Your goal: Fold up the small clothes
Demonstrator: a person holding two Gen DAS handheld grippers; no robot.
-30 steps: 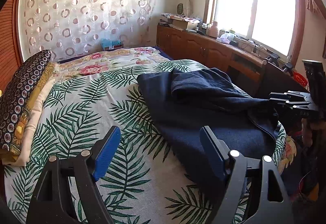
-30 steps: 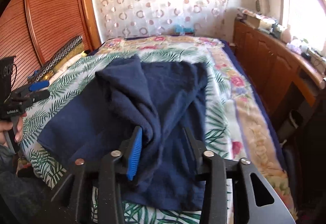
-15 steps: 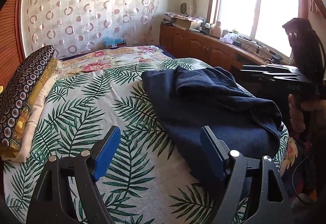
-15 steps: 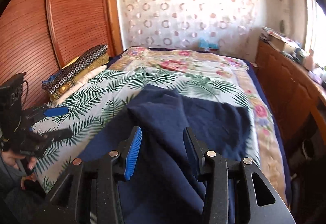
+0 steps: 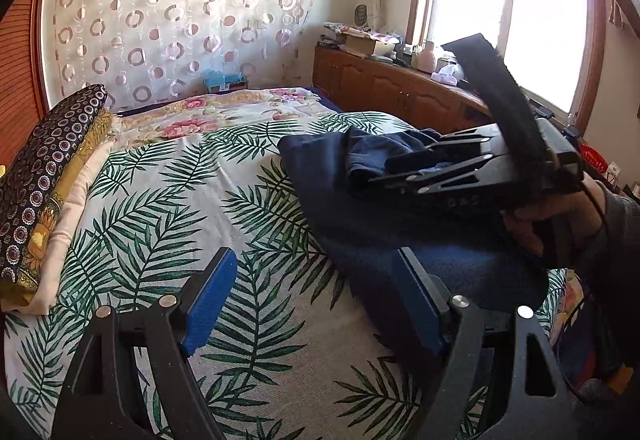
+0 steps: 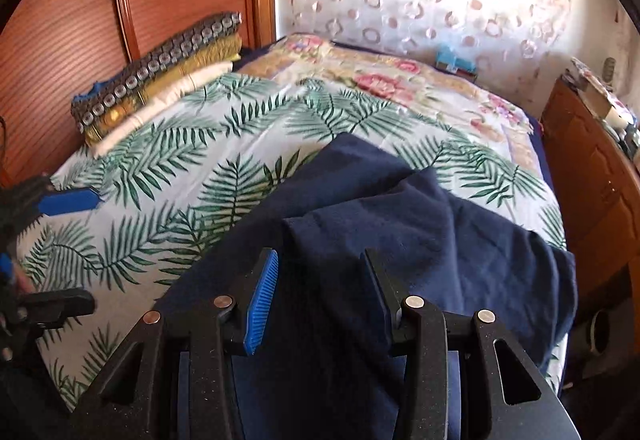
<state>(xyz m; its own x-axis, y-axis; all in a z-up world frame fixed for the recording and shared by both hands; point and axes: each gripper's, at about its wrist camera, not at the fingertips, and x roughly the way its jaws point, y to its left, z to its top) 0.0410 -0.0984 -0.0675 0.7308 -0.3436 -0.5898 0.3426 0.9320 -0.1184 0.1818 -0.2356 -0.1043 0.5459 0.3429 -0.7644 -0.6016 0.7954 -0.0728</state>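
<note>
A navy cloth (image 5: 332, 200) lies partly folded on the right half of the leaf-print bedspread (image 5: 180, 200). In the right wrist view the same navy cloth (image 6: 440, 240) has its upper layer running down between the fingers of my right gripper (image 6: 320, 300), which is shut on that fold. From the left wrist view the right gripper (image 5: 384, 172) reaches in from the right over the bunched fold, held by a hand (image 5: 560, 220). My left gripper (image 5: 312, 300) hovers open over the bedspread at the cloth's near left edge, holding nothing. The left gripper (image 6: 60, 252) also shows at the far left.
Stacked patterned pillows (image 5: 48, 180) lie along the bed's left side against a wooden panel (image 6: 80, 20). A wooden cabinet (image 5: 400, 92) with clutter on top runs under the window on the right. A circle-print curtain (image 5: 180, 20) hangs behind the bed.
The right gripper has swung in from the right across the bed, carrying the cloth's upper layer with it. The left gripper has stayed where it was, still open.
</note>
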